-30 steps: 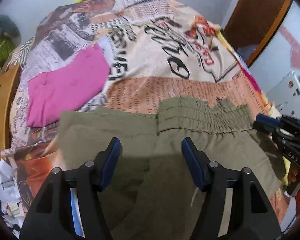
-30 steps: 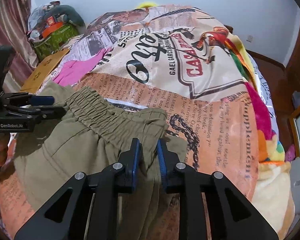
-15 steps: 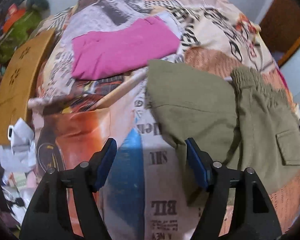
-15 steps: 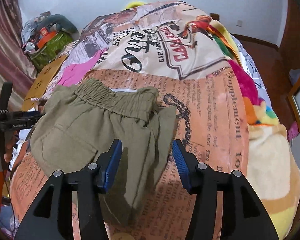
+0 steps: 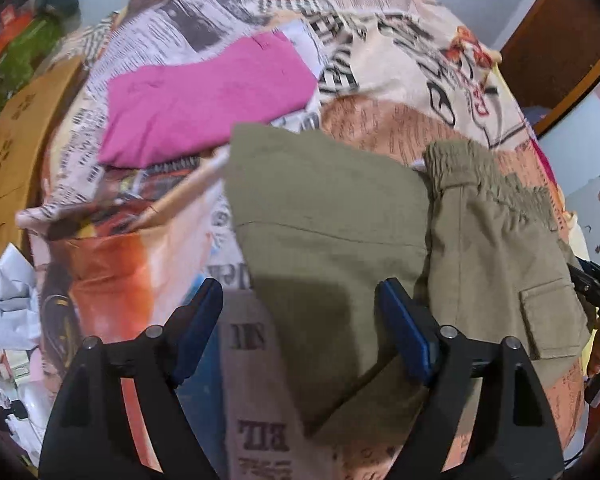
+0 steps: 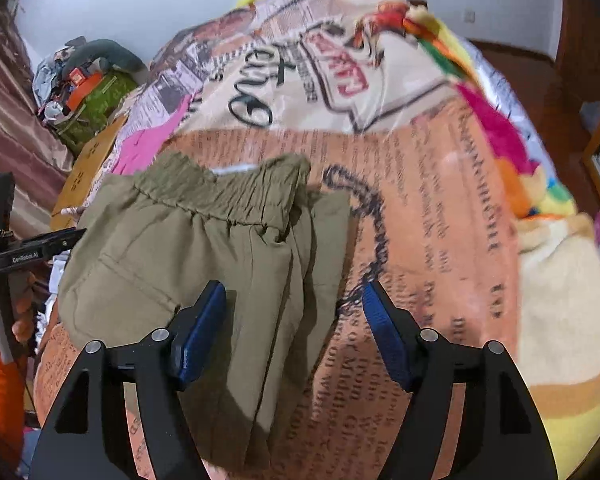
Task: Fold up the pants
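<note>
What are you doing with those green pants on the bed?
A person is folding olive-green cotton pants on a bed covered by a newspaper-print blanket, using handheld tongs in each hand. The pants lie folded over, the gathered elastic waistband at the far end. The left tongs and right tongs are both opening above the fabric, gripping nothing. A folded pink cloth lies further back on the bed.

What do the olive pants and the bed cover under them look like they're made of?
Olive pants: matte woven cloth, likely cotton twill, with crisp seams, a patch pocket and a gathered elastic waistband. Bed cover: smooth printed fabric with a slight sheen, possibly polyester; the blur leaves that open.
</note>
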The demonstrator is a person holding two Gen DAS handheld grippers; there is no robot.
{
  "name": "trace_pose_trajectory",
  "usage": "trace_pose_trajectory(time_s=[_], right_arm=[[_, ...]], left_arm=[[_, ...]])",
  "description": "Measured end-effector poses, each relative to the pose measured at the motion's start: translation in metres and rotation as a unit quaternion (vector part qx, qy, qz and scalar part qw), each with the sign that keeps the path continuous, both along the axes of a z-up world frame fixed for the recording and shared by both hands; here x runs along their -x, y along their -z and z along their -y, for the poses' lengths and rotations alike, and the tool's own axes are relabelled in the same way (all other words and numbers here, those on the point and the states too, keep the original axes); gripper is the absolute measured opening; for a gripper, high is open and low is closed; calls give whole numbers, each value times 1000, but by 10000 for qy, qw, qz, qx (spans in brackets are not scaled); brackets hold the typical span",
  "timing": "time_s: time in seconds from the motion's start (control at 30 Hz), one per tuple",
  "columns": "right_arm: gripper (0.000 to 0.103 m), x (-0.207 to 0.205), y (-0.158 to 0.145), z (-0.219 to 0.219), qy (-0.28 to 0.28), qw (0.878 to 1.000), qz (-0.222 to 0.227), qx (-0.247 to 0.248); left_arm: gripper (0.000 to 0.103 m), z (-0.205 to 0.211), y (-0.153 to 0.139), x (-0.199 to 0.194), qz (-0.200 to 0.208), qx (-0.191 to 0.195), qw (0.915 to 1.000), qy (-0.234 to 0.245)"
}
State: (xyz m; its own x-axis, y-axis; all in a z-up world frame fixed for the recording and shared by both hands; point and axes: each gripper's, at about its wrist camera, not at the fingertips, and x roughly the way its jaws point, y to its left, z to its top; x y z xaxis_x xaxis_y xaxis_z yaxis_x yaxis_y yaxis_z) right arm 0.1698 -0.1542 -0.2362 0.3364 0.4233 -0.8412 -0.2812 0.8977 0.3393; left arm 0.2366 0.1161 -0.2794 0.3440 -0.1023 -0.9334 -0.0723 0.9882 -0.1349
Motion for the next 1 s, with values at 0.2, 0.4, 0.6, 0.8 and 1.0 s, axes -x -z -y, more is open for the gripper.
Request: trace_pose_trajectory(time_s=[0.2, 0.4, 0.6, 0.8, 1.0], right_arm=[[65, -1, 9, -1, -51, 9988, -218, -435], [48, -1, 10, -2, -89, 9983, -200, -535], [26, 0, 6, -4, -67, 9987, -36, -506], [14, 4, -6, -8, -84, 9987, 338, -378], [12, 6, -22, -11, -46, 9969, 681, -381]], left_arm=[[73, -4, 6, -5, -56, 412, 9991, -58], [41, 7, 2, -3, 142, 495, 9986, 96], [20, 15, -4, -3, 211, 259, 9994, 42], [6, 15, -12, 1, 334, -84, 9993, -111], [3, 15, -34, 10, 639, -151, 9977, -177]])
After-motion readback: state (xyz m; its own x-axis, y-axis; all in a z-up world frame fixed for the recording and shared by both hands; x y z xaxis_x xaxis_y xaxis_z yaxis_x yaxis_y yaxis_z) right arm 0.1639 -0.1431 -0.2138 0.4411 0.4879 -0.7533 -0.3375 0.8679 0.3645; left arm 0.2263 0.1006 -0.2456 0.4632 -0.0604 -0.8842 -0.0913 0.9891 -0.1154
